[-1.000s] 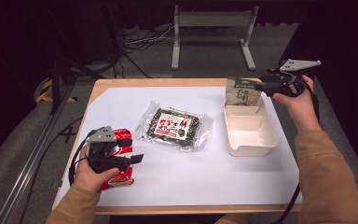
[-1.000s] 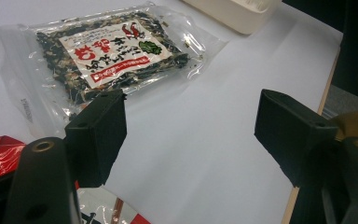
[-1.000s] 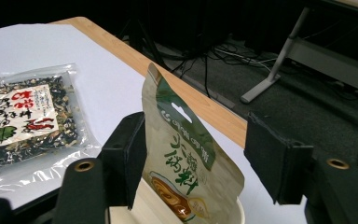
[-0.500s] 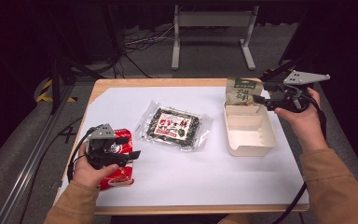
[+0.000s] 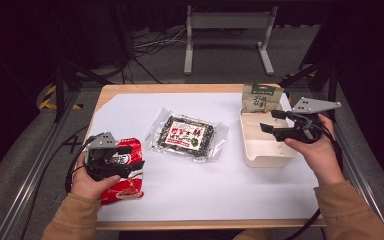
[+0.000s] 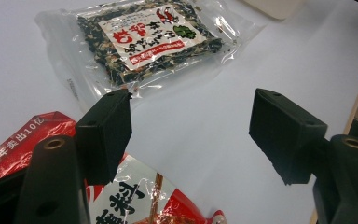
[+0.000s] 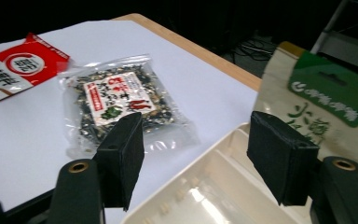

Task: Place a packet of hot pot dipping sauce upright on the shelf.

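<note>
A red snack packet [image 5: 125, 186] lies at the table's front left, and my left gripper [image 5: 135, 157] hovers over it. Its jaws stand open and have just been closing a little; between them I see only white paper and the red packet's [image 6: 135, 200] edge below. A clear seaweed packet [image 5: 187, 136] lies flat in the middle. A cream tray [image 5: 267, 160] sits at the right with a green-and-beige packet [image 5: 261, 97] upright at its far end. My right gripper [image 5: 272, 121] hangs open above the tray [image 7: 182, 179], holding nothing, with the green packet [image 7: 326, 98] just beyond its right jaw.
White paper [image 5: 205, 192] covers the wooden table [image 5: 145, 89]. A metal stand [image 5: 225, 30] and cables are on the floor behind. Rails run along both sides of the table. The seaweed packet [image 6: 149, 37] lies ahead of my left gripper [image 6: 191, 116].
My right gripper has drawn back from beside the green packet toward the person and now hangs over the tray. The left hand has barely moved on the red packet.
</note>
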### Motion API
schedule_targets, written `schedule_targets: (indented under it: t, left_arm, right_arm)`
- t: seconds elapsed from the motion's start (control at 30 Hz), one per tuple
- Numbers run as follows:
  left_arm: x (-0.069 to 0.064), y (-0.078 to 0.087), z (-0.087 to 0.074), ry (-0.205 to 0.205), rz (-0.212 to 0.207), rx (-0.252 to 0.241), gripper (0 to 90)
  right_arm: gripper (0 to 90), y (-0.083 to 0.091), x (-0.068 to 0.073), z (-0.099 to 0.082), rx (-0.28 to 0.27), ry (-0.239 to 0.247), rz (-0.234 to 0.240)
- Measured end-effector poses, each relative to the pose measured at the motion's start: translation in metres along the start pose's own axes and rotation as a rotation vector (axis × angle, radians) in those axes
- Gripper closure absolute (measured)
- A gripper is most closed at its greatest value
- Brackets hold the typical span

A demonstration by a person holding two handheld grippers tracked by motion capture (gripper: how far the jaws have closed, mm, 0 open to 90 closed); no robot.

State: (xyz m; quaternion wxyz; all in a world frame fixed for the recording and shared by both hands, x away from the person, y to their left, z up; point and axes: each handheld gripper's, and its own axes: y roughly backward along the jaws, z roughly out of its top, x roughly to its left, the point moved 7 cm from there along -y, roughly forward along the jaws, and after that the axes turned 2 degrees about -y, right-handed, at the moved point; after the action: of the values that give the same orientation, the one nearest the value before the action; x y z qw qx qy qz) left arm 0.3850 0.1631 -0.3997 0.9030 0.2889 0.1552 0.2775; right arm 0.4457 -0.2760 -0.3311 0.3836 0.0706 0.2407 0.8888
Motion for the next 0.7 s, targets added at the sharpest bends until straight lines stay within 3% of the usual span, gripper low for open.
schedule_targets:
  t: [0.07,0.23,0.4,0.53,0.63,0.7]
  left_arm:
    - [0.002,0.001,0.0,-0.007,0.005,-0.007,29.6]
    - [0.002,0.001,0.0,0.005,0.004,-0.006,29.0]
    - [0.003,0.002,-0.001,-0.005,0.009,-0.005,28.4]
    - [0.006,0.004,-0.001,0.01,0.021,-0.017,26.9]
    - [0.009,0.006,-0.001,-0.002,0.032,-0.023,24.5]
    - [0.01,0.007,-0.001,0.01,0.041,-0.023,23.1]
  right_arm:
    - [36.4,-0.002,0.011,-0.004,-0.011,0.0,0.015]
    - [36.3,-0.009,0.023,-0.012,0.008,0.019,0.012]
    - [38.7,-0.015,0.037,-0.018,0.007,0.016,0.045]
    - [39.0,-0.022,0.051,-0.028,0.018,0.028,0.061]
    - [39.6,-0.025,0.055,-0.032,0.016,0.02,0.074]
    - [39.7,-0.027,0.056,-0.034,0.022,0.014,0.079]
